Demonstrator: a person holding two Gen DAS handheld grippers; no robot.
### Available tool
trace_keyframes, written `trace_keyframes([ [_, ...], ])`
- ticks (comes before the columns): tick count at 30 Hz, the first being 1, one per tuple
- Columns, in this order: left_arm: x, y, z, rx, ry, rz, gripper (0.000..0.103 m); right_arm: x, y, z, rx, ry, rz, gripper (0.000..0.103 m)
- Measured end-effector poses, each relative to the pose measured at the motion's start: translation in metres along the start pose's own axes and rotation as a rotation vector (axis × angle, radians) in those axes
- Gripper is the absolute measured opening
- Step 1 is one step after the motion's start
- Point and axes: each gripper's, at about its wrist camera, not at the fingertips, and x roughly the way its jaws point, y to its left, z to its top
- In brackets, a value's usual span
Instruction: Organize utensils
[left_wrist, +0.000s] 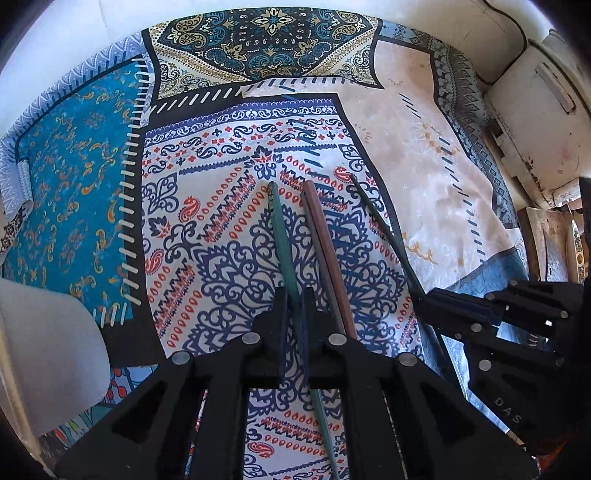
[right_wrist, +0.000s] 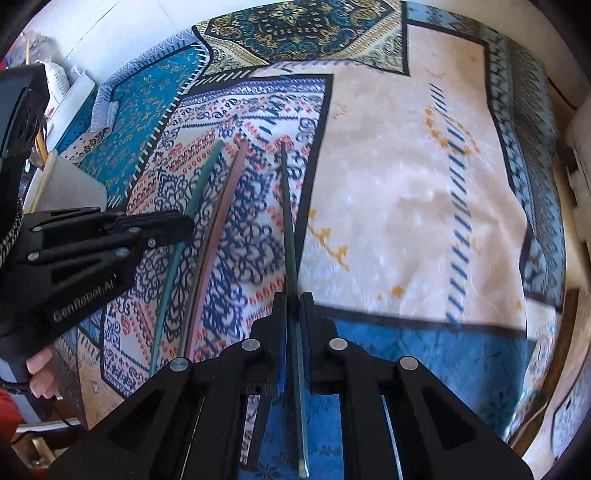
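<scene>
My left gripper (left_wrist: 294, 295) is shut on a teal-green chopstick (left_wrist: 281, 236) that points forward over the patterned cloth. A brown-pink chopstick (left_wrist: 323, 236) lies on the cloth just to its right. My right gripper (right_wrist: 294, 301) is shut on a dark green chopstick (right_wrist: 287, 206); it also shows in the left wrist view (left_wrist: 384, 229), held by the right gripper (left_wrist: 434, 295) at the right. In the right wrist view the left gripper (right_wrist: 186, 225) holds the teal-green chopstick (right_wrist: 201, 184), with the brown-pink chopstick (right_wrist: 221, 221) beside it.
The patchwork tablecloth (left_wrist: 424, 155) covers the table. A white container (left_wrist: 44, 343) stands at the left edge; it also shows in the right wrist view (right_wrist: 70, 184). A white appliance (left_wrist: 535, 110) stands at the far right. Clutter lies at the far left (right_wrist: 59, 85).
</scene>
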Motion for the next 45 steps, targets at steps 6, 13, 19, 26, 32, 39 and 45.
trace_keyframes([
  [6, 0.005, -0.001, 0.007, 0.021, 0.001, -0.054, 0.005, 0.005, 0.003, 0.014, -0.011, 0.001, 0.019, 0.005],
  [13, 0.003, 0.005, 0.007, -0.032, 0.035, -0.085, 0.003, 0.003, -0.007, 0.014, 0.049, 0.007, 0.05, 0.005],
  [19, -0.018, 0.0, -0.012, 0.004, -0.009, -0.061, 0.003, -0.021, -0.004, 0.002, 0.059, -0.058, 0.042, 0.005],
  [26, -0.063, -0.002, -0.033, -0.011, -0.117, -0.073, 0.003, -0.067, -0.008, -0.013, 0.082, -0.167, 0.05, 0.005],
  [32, -0.105, -0.003, -0.048, -0.027, -0.229, -0.062, 0.003, -0.099, 0.012, -0.016, 0.069, -0.257, 0.039, 0.005],
  [39, -0.153, -0.005, -0.07, -0.016, -0.344, -0.031, 0.001, -0.125, 0.035, -0.018, 0.035, -0.332, 0.04, 0.005],
  [45, -0.185, -0.003, -0.079, -0.018, -0.418, -0.028, 0.0, -0.144, 0.048, -0.018, 0.01, -0.387, 0.048, 0.005],
])
